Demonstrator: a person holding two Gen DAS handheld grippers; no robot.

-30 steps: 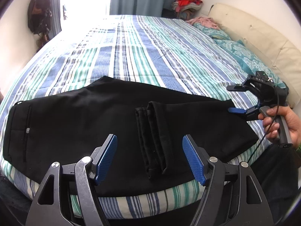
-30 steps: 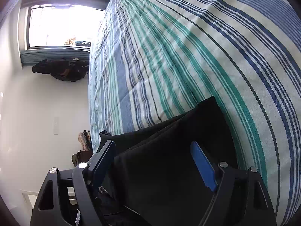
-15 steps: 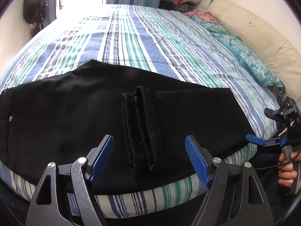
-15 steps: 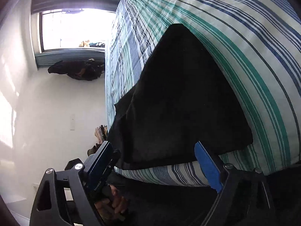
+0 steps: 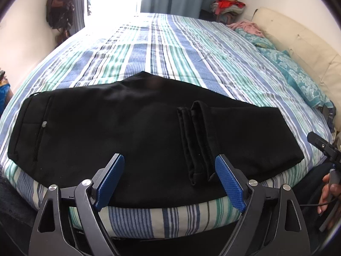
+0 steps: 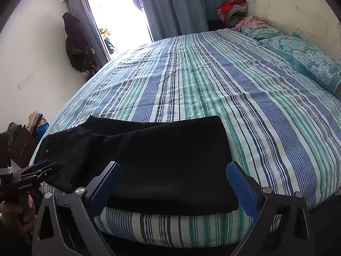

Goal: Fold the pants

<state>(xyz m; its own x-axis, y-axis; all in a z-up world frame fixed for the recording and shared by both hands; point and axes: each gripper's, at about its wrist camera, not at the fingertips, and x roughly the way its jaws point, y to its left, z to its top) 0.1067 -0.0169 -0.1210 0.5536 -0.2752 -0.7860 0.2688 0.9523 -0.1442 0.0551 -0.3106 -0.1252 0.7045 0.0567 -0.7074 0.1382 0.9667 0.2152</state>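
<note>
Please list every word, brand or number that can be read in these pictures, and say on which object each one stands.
"GenRobot.AI": white letters on the black body of the left gripper, seen in the right wrist view; the small letters are partly uncertain.
No readable text on the black pants or the striped bedcover.

My left gripper (image 5: pixel 168 179) hangs over the bed (image 5: pixel 162 51) edge, jaws just opened wider with nothing clamped, black pants (image 5: pixel 119 128) folded below, cuffs (image 5: pixel 198 143) lying across the middle, right gripper (image 5: pixel 324 147) at far right.
</note>
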